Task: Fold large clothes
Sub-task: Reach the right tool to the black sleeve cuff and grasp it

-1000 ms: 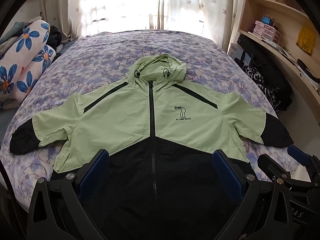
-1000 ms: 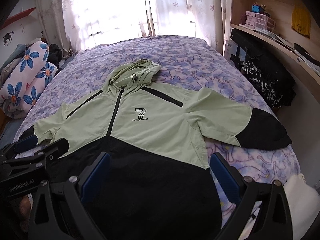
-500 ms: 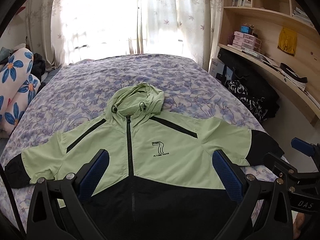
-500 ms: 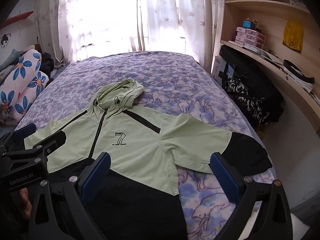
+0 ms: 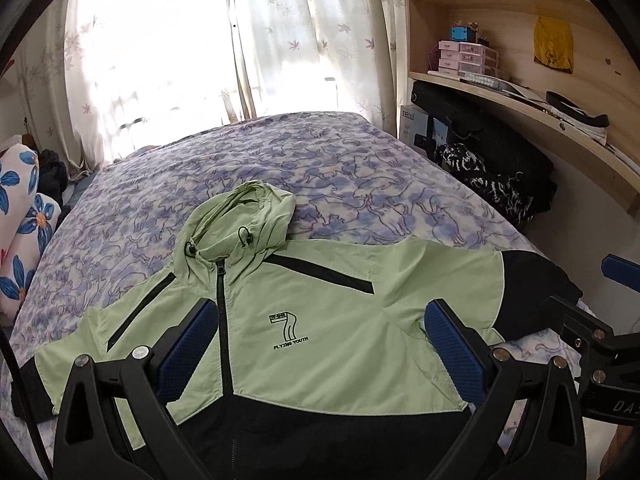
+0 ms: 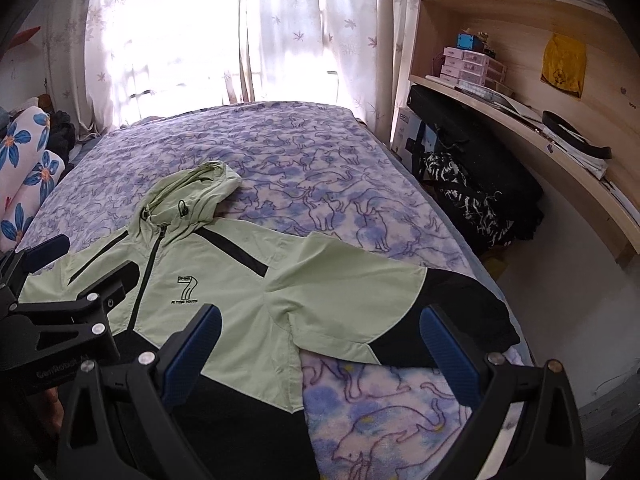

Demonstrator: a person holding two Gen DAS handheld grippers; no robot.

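Both grippers, left [image 5: 320, 344] and right [image 6: 320, 348], are hovering wide open, holding nothing. Jacket [image 5: 340, 320] is lying flat on the bed [image 5: 280, 160].

Daylight is flooding in from the far window

The curtains [image 5: 168, 52] are blowing out to white glare, while the bed [image 6: 304, 160] is lying in soft, even light with faint shadows. Fisheye distortion is bending the shelves [image 6: 520, 92] at right, dark vignetting is rimming the corners, and the focus is staying sharp.
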